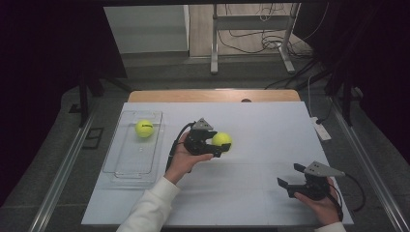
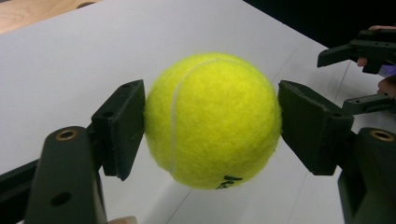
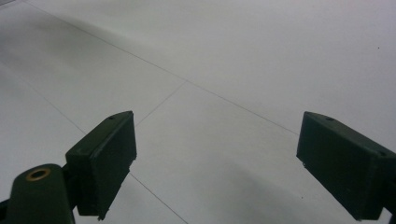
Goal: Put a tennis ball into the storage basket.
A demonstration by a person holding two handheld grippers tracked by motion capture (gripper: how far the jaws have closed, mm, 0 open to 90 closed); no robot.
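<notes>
Altogether two tennis balls (image 1: 222, 139), one tray (image 1: 123, 166).

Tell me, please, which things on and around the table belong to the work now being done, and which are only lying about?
Belonging to the work:
- tennis ball clamped in the left gripper
- clear tray at the table's left
- second tennis ball lying in that tray

Only lying about:
- right gripper, open and holding nothing
- white power strip off the table's right edge
- metal stand and cables on the floor behind
</notes>
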